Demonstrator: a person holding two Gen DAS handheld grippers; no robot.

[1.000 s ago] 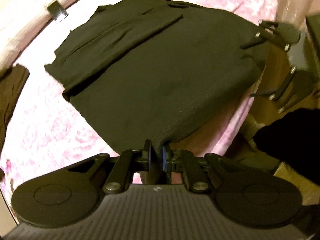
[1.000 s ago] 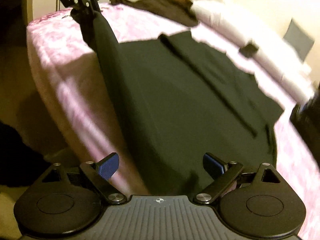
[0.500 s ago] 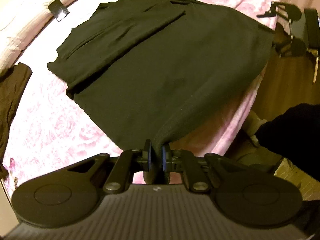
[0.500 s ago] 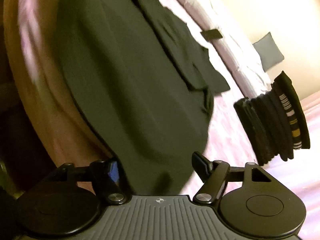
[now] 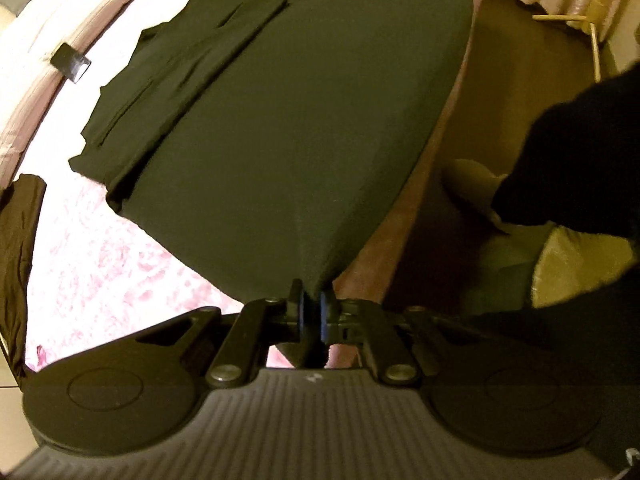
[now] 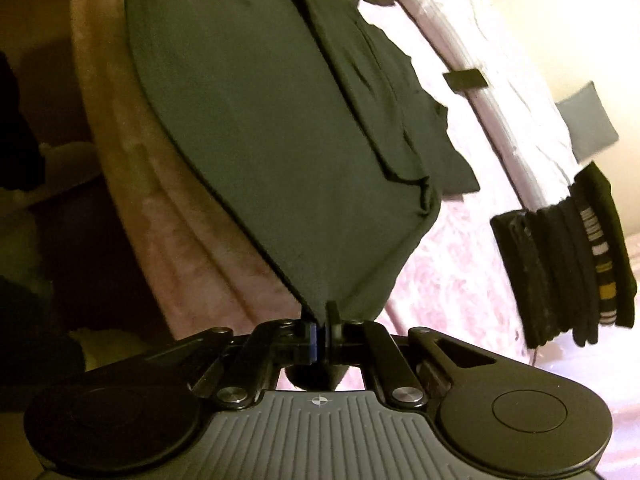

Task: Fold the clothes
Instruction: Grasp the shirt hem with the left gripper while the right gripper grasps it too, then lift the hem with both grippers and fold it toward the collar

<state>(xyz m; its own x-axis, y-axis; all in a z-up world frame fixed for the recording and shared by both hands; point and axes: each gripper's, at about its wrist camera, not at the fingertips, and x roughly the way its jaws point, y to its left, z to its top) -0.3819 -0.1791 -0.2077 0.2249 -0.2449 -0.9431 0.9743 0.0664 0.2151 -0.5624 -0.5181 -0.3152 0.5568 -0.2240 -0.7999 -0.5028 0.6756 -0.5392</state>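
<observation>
While both grippers pinch the shirt [image 5: 304, 120] hem corners, left gripper [image 5: 313, 312] & right gripper [image 6: 321, 330] fingers pressed on cloth, shirt lies spread on the bed [image 5: 100, 264], sleeves folded in; clothes stack [image 6: 560, 264] near shirt.

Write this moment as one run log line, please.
left gripper: shut on shirt | right gripper: shut on shirt | bed: shirt half folded

bed's got a pink floral cover [image 5: 100, 264] with white bedding [image 6: 492, 76] bunched along the far side, a small dark flat thing [image 6: 465, 80] sitting on that, and a grey pillow [image 6: 588, 124] up by the wall
</observation>
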